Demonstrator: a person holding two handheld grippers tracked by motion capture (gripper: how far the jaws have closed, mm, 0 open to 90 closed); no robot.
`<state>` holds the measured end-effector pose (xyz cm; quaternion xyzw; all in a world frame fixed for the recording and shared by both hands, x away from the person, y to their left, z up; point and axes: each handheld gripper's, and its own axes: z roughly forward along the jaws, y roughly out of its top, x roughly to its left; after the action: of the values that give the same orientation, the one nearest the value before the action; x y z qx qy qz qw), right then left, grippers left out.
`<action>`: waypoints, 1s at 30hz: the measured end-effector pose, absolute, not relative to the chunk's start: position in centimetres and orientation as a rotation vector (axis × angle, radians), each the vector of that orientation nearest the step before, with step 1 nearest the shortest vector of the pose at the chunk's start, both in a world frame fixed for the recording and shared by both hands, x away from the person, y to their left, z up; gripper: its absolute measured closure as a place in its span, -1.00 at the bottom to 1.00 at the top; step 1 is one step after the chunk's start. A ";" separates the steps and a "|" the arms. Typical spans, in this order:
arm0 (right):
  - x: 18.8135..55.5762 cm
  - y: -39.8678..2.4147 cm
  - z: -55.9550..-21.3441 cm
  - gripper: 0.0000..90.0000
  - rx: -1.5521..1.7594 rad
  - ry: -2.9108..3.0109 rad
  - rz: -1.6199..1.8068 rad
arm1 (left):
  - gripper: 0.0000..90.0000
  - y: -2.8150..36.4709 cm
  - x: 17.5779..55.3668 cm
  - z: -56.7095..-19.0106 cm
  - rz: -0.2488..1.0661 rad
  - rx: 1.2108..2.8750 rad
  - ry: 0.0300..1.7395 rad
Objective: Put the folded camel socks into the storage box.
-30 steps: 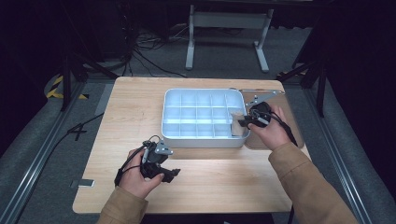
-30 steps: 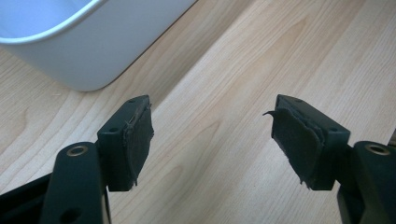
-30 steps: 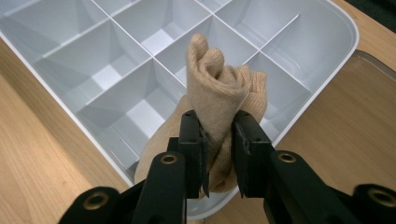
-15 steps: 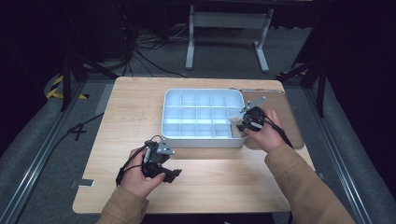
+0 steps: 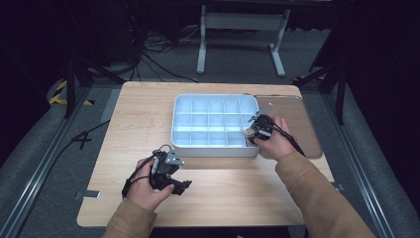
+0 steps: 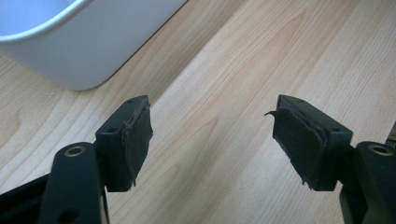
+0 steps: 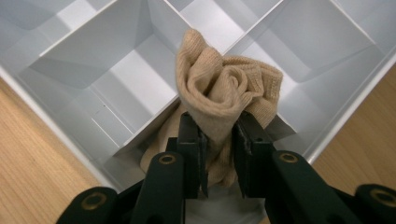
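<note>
A white tray [image 5: 213, 150] divided into several compartments stands in the middle of the wooden table [image 5: 148, 114]. At the tray's front right corner, my right gripper [image 5: 252, 130] points down into it. In the right gripper view the right gripper [image 7: 217, 128] is shut on a bunched beige knitted cloth [image 7: 224, 88], which hangs into a corner compartment of the tray [image 7: 116, 70]. My left gripper [image 5: 171, 173] rests near the table's front, left of centre. In the left gripper view the left gripper [image 6: 212, 126] stands open over bare wood, beside a rounded tray corner [image 6: 70, 51].
A brown mat [image 5: 297, 124] lies right of the tray under the right hand. Beyond the table's far edge stand a metal frame [image 5: 237, 29] and cables on the floor. Bare wood stretches left of and in front of the tray.
The right hand has come down and a little toward the tray's front right corner with the cloth in its grip. The left hand has kept still.
</note>
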<state>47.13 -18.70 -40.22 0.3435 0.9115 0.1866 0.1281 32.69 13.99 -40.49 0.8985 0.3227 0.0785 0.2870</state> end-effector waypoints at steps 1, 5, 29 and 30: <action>47.2 -18.6 -40.3 0.64 1.004 2.653 0.532 | -0.35 14.0 32.7 -40.5 0.208 2.402 0.858; 47.7 -18.3 -40.4 0.63 1.039 2.680 0.478 | -0.36 14.1 32.7 -40.6 0.214 2.413 0.860; 48.4 -17.9 -40.9 0.50 1.066 2.720 0.401 | -0.37 14.1 32.9 -40.6 0.209 2.403 0.861; 48.3 -18.0 -40.7 0.47 1.067 2.714 0.405 | -0.37 14.1 32.9 -40.6 0.208 2.401 0.868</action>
<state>48.29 -17.96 -40.72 0.3606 0.9173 0.1369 0.0986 32.87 14.10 -40.62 0.8982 0.3248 0.0776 0.2858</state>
